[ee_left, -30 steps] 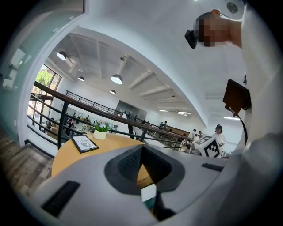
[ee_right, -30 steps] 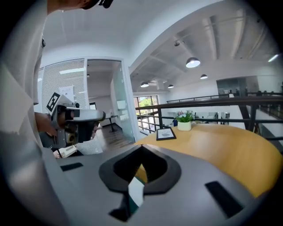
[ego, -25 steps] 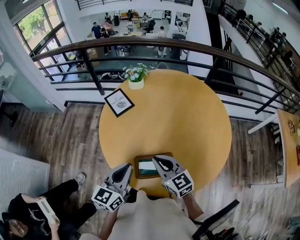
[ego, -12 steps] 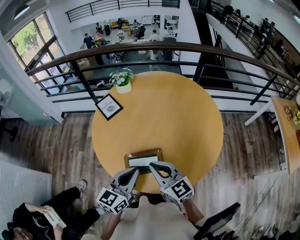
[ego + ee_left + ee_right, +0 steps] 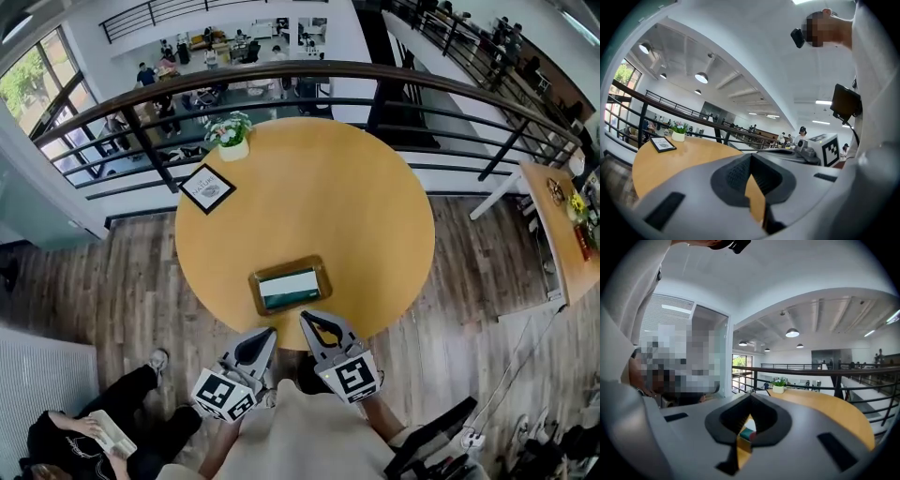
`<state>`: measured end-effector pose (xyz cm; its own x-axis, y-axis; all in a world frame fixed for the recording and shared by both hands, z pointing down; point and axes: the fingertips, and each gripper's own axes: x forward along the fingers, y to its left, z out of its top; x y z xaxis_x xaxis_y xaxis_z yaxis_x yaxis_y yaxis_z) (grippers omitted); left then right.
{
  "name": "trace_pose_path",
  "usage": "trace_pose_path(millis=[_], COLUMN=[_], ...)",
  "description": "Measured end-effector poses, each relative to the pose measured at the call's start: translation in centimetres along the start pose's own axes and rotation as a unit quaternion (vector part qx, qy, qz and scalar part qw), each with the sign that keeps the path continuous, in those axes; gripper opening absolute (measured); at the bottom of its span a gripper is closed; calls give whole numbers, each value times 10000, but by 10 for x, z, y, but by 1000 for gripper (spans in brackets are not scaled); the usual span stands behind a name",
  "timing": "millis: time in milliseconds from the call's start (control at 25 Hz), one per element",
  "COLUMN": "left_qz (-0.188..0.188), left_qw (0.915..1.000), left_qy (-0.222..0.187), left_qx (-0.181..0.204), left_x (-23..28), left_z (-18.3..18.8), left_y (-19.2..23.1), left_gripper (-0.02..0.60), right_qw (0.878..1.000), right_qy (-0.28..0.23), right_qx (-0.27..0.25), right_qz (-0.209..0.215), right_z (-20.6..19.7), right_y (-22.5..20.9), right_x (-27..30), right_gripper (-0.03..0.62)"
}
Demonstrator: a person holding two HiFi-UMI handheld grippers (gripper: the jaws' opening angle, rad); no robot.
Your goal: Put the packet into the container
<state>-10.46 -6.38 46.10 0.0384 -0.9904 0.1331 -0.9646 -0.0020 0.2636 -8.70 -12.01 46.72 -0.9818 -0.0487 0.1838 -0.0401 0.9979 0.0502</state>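
A wooden tray-like container [image 5: 319,272] lies near the front edge of the round yellow table [image 5: 337,197]. A white and green packet [image 5: 288,288] lies flat inside it. My left gripper [image 5: 262,338] and right gripper [image 5: 313,322] are both shut and hold nothing. They hang side by side at the table's near rim, just short of the container. In the right gripper view a bit of the packet [image 5: 747,433] shows through the gap under the shut right gripper [image 5: 750,396]. In the left gripper view only tabletop lies beyond the shut left gripper [image 5: 751,157].
A small pot of flowers [image 5: 230,134] and a framed card [image 5: 207,188] stand at the table's far left. A dark railing [image 5: 309,73] curves behind the table. A person sits on the floor at lower left [image 5: 89,429]. Another table [image 5: 561,220] stands at the right.
Both grippers have drawn back from over the container toward the table's near rim. The packet stays in the container. The head view has shifted, so the table sits higher in the picture.
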Motion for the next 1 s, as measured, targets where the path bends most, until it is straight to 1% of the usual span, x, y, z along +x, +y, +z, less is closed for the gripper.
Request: trace_pose_path(millis=[80, 160, 320, 400, 480, 680, 1000], left_qz=[-72, -126, -213, -232, -237, -277, -379], left_qw=[10000, 9999, 9998, 9997, 9997, 9996, 9991], left_qy=[6, 5, 11, 3, -16, -61, -128], left_qx=[1, -33, -45, -24, 3, 28, 127], left_x=[-18, -35, -62, -71, -78, -91, -94], left_z=[-5, -10, -17, -21, -24, -26, -31], left_y=[-3, -4, -20, -31, -39, -39, -58], left_gripper=[5, 5, 5, 5, 5, 5, 5], right_qw=[9995, 9986, 9978, 9982, 9984, 9972, 9967], right_qy=[-48, -45, -59, -107, -161, -105, -204], right_qx=[198, 394, 474, 366, 232, 435, 331], right_qz=[-224, -357, -453, -466, -488, -598, -719], right_z=[0, 0, 0, -2, -3, -4, -7], right_y=[16, 33, 62, 70, 76, 88, 90], right_x=[-5, -7, -22, -33, -42, -42, -61], right_gripper=[6, 5, 5, 5, 5, 5, 5])
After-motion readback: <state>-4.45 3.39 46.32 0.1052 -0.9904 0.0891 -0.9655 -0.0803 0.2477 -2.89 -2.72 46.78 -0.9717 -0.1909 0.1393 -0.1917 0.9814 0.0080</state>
